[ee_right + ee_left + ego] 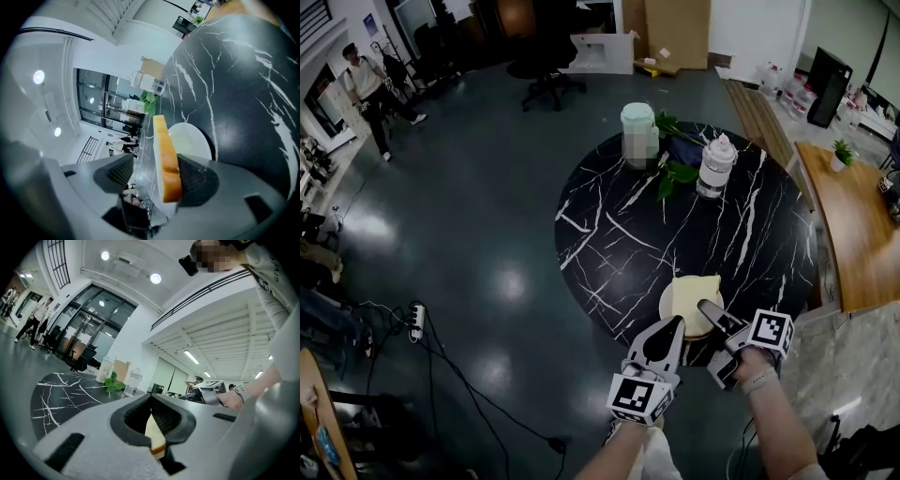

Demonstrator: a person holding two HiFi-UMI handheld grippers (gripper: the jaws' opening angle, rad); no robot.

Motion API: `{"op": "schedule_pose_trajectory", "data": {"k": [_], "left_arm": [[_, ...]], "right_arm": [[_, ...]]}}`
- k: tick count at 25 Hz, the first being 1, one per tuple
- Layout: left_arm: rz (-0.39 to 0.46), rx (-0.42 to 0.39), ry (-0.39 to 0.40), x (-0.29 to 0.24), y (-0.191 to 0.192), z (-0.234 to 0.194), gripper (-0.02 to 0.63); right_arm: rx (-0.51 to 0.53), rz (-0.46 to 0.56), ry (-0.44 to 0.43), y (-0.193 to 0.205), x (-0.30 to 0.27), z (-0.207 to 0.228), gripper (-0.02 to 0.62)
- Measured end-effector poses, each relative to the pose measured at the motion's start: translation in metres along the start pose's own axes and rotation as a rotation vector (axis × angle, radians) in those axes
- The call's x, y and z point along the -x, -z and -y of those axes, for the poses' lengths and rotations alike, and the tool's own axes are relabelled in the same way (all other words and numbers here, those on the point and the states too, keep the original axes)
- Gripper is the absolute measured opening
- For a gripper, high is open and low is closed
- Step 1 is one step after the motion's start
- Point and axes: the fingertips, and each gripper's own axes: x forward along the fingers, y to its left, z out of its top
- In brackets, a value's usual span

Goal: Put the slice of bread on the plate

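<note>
Round black marble table (609,234), white-veined, in a dim open room. Every place below is given from the plate.

- Plate (667,302): pale, at the table's near edge. Two jars (715,164) and a green sprig (675,173) stand well beyond it.
- Slice of bread (692,292): over the plate, broad faces roughly level. Its long axis runs from the right gripper out toward the plate's middle.
- Right gripper (710,311): reaches in from the near side of the plate with its jaws standing apart. In its own view the slice leans on the pad (199,180) nearer the table, and a clear gap separates it from the other. It is not pinched.
- Left gripper (675,326): tip just beside the plate's near-left rim, jaws drawn almost together. A pale sliver with brown crust shows in the slot; pinched or only seen through it, I cannot tell.

Judgement: the slice looks released but is still propped on the lower finger. The right gripper, nearer to it, probably needs to draw straight back along the slice's length so that it settles flat.
</note>
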Motion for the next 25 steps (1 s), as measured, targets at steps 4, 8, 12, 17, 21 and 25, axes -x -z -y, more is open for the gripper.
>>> {"op": "schedule_pose_trajectory", "data": {"k": [4,8,12,17,21,25], "left_arm": [[0.007,0.004,0.005,0.0,-0.002,0.001,0.007],[0.011,0.006,0.005,0.0,-0.004,0.0,0.006],[0.013,0.008,0.004,0.0,-0.004,-0.001,0.007],[0.018,0.012,0.005,0.001,-0.005,-0.002,0.006],[0.018,0.015,0.008,0.001,-0.005,-0.002,0.008],[0.018,0.026,0.004,0.002,-0.004,-0.005,0.006]], "right_arm": [[0.02,-0.002,0.028,-0.002,0.0,-0.001,0.288],[0.031,0.0,0.039,-0.004,0.001,-0.004,0.334],[0.066,-0.039,0.042,0.002,-0.001,-0.007,0.37],[0.178,-0.026,0.088,-0.003,0.004,-0.008,0.38],[0.3,-0.049,0.135,0.0,0.006,-0.007,0.381],[0.386,-0.108,0.155,0.009,0.007,-0.005,0.38]]}}
